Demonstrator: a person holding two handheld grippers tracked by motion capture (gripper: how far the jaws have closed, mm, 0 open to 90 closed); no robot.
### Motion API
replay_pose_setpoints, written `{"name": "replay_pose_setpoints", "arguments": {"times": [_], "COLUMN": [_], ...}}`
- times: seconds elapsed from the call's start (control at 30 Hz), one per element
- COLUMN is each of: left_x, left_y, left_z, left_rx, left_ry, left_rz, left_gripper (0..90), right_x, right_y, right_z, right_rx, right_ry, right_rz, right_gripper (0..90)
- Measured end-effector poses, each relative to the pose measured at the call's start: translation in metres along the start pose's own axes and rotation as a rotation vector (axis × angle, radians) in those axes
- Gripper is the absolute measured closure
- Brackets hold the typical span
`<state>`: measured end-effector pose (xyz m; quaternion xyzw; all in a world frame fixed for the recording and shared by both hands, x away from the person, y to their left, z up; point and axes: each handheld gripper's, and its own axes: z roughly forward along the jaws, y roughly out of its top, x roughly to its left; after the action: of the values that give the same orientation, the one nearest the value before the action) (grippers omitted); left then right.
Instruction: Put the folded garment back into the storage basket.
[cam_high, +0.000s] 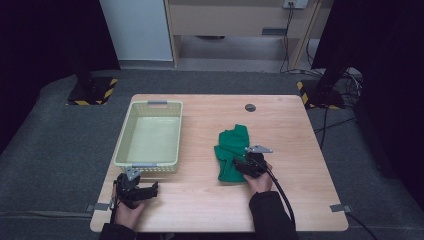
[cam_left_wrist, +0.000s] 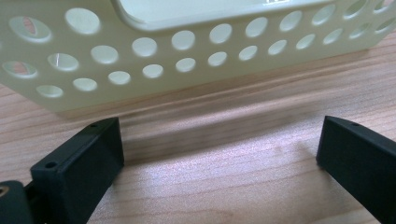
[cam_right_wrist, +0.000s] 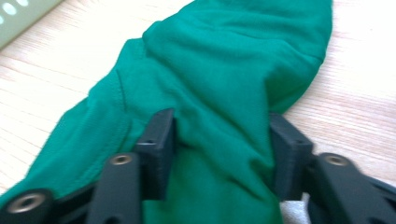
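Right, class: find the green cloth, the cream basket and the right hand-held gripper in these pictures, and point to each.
green cloth (cam_high: 231, 146): high view, middle of the bunched fabric.
cream basket (cam_high: 123, 138): high view, left rim.
right hand-held gripper (cam_right_wrist: 219, 149): right gripper view, midway between the jaws, which pinch a fold of cloth.

In the right gripper view, the green cloth (cam_right_wrist: 224, 84) runs off the picture at 12 o'clock and at 6 o'clock, so its ends cannot be seen. The part of it between the right tool's (cam_right_wrist: 223, 149) two black jaws is bunched up. The basket (cam_right_wrist: 18, 16) is just a blurry corner at 10 o'clock. In the left gripper view, the basket (cam_left_wrist: 187, 56) is cut off at 9, 12 and 3 o'clock. In the high view, the person's sleeves (cam_high: 270, 215) are cut off at 6 o'clock.
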<state>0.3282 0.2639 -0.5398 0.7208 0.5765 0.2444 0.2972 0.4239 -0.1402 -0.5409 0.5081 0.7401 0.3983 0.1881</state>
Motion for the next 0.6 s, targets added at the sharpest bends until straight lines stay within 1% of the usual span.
{"name": "replay_pose_setpoints", "arguments": {"times": [0.07,0.1,0.2,0.37,0.5,0.6], "left_x": [0.0,0.0,0.0,0.0,0.0,0.0], "left_y": [0.0,0.0,0.0,0.0,0.0,0.0], "left_z": [0.0,0.0,0.0,0.0,0.0,0.0], "left_rx": [0.0,0.0,0.0,0.0,0.0,0.0], "left_ry": [0.0,0.0,0.0,0.0,0.0,0.0], "left_rz": [0.0,0.0,0.0,0.0,0.0,0.0], "left_gripper": [0.0,0.0,0.0,0.0,0.0,0.0], "right_x": [-0.001,-0.001,-0.005,-0.008,-0.01,-0.011], "right_y": [0.0,0.001,0.001,0.002,0.003,0.006], "right_z": [0.0,0.0,0.0,0.0,-0.003,-0.008], "right_rx": [0.001,0.003,0.009,0.016,0.011,-0.009], "right_ry": [0.013,0.026,0.061,0.088,0.104,0.126], "right_rz": [0.012,0.028,0.069,0.106,0.111,0.118], "right_gripper": [57.2,61.7,68.0,72.3,73.4,73.6]}}
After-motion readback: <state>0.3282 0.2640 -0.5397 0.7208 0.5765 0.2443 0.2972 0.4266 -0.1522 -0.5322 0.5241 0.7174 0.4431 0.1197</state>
